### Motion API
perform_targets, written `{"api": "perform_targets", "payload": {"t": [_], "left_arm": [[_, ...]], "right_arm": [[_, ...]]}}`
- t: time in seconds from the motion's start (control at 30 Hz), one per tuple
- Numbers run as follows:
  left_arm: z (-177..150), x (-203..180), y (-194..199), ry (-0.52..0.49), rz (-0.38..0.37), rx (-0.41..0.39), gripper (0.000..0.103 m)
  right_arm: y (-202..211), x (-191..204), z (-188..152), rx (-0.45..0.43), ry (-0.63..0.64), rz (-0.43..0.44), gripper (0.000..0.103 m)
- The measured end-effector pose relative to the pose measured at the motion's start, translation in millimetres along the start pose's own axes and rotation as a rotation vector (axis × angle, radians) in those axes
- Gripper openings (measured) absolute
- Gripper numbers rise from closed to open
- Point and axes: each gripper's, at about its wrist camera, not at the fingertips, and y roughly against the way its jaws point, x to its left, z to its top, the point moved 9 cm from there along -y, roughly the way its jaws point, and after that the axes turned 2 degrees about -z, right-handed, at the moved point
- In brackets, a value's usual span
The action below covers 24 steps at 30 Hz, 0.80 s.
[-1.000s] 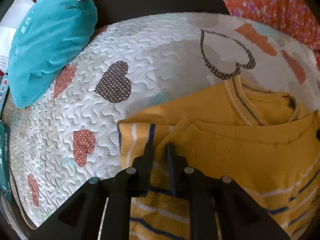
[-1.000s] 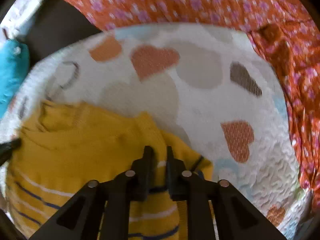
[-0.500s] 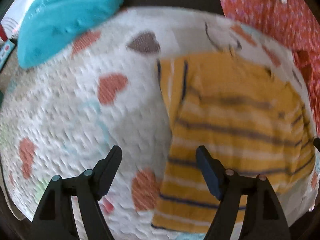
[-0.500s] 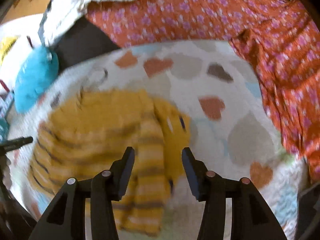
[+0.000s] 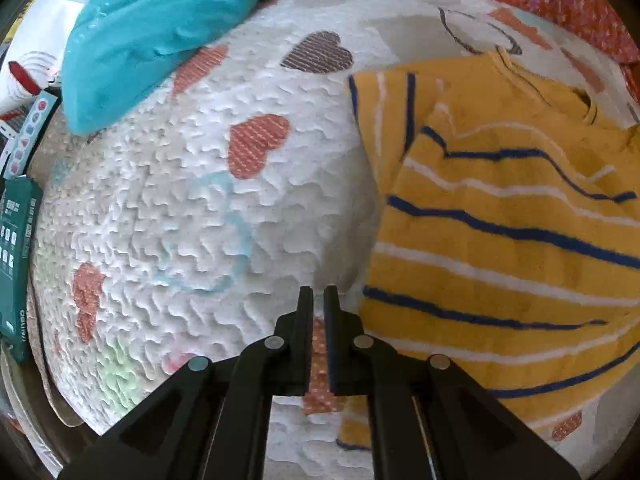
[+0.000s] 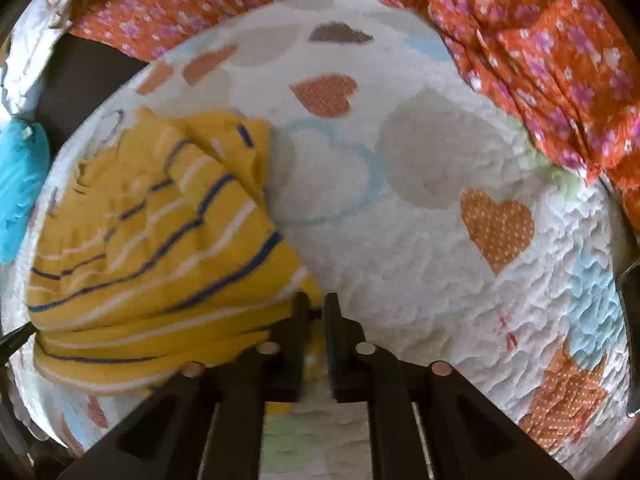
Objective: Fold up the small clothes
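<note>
Across the lower middle of the left wrist view, the left gripper (image 5: pixel 319 300) points down at a white quilted cover (image 5: pixel 224 208) printed with hearts. Its jaws have just closed and now stand together with nothing between them; only the cover shows in the thin slit. The yellow striped sweater (image 5: pixel 500 216) lies on the cover in the right half of this view, just beside the left gripper but not touching it. The sweater is partly folded: a striped layer with blue and white lines lies over the plain yellow part with the neck opening, which sits near the upper right. A turquoise cushion (image 5: pixel 152 36) rests at the upper left, on the edge of the cover, and a dark green box (image 5: pixel 16 256) stands at the far left edge. An orange flowered cloth (image 5: pixel 560 4) shows in the upper right corner.

In the right wrist view, the right gripper (image 6: pixel 316 306) is at the lower middle, and its jaws have also just been closing; they are now nearly together. The sweater (image 6: pixel 152 240) fills the left part of this view, and its lower right corner reaches the left jaw and seems to pass behind it. Whether the jaws pinch this edge or only stand against it, the view does not show clearly. The orange flowered cloth (image 6: pixel 540 60) runs along the top and right of the cover (image 6: pixel 400 208).
</note>
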Motion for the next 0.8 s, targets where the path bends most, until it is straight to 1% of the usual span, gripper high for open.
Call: {"api": "perform_targets", "payload": {"t": [0.03, 0.07, 0.13, 0.2, 0.23, 0.27, 0.3, 0.37, 0.4, 0.43, 0.47, 0.5, 0.53, 0.6, 0.63, 0.67, 0.73, 0.8], "left_arm": [[-1, 3, 6, 0.03, -0.048, -0.005, 0.005], [-2, 8, 12, 0.06, -0.081, -0.013, 0.006], [2, 23, 30, 0.129, -0.1, -0.063, 0.016], [10, 35, 43, 0.186, -0.098, -0.112, 0.041], [15, 41, 48, 0.221, -0.092, -0.137, 0.045], [17, 46, 52, 0.253, -0.092, -0.156, 0.048], [19, 49, 52, 0.269, -0.098, -0.164, 0.048], [19, 51, 49, 0.281, -0.111, -0.185, 0.048], [17, 54, 46, 0.281, -0.099, -0.195, 0.048], [15, 57, 42, 0.278, -0.065, -0.199, 0.048], [13, 61, 37, 0.272, -0.035, -0.194, 0.048], [12, 66, 31, 0.266, -0.001, -0.18, 0.048], [14, 72, 26, 0.271, 0.011, -0.173, 0.048], [16, 83, 23, 0.302, 0.021, -0.175, 0.048], [17, 91, 24, 0.322, 0.022, -0.178, 0.048], [18, 97, 25, 0.34, 0.019, -0.184, 0.048], [17, 107, 27, 0.366, 0.017, -0.188, 0.049], [17, 117, 28, 0.377, 0.022, -0.186, 0.05]], "right_arm": [[9, 0, 2, -0.028, 0.001, 0.0, 0.023], [21, 0, 4, -0.06, 0.001, -0.012, 0.028], [49, 7, 11, -0.134, 0.019, -0.017, 0.031], [70, 30, 17, -0.196, 0.074, -0.005, 0.031], [76, 54, 20, -0.206, 0.122, 0.032, 0.031], [76, 74, 23, -0.2, 0.16, 0.074, 0.031], [74, 101, 22, -0.176, 0.202, 0.138, 0.031], [62, 158, 12, -0.085, 0.245, 0.289, 0.031], [53, 184, 8, -0.044, 0.249, 0.355, 0.031], [42, 209, 3, -0.004, 0.26, 0.397, 0.031], [30, 229, 0, 0.023, 0.281, 0.403, 0.031], [13, 249, -1, 0.052, 0.315, 0.384, 0.031], [-5, 264, 0, 0.065, 0.33, 0.354, 0.029], [-46, 283, 6, 0.106, 0.353, 0.261, 0.029], [-53, 286, 12, 0.094, 0.361, 0.238, 0.026], [-53, 291, 22, 0.059, 0.362, 0.218, 0.026], [-43, 297, 39, 0.041, 0.383, 0.163, 0.026], [-13, 302, 49, -0.042, 0.383, 0.164, 0.027]]}}
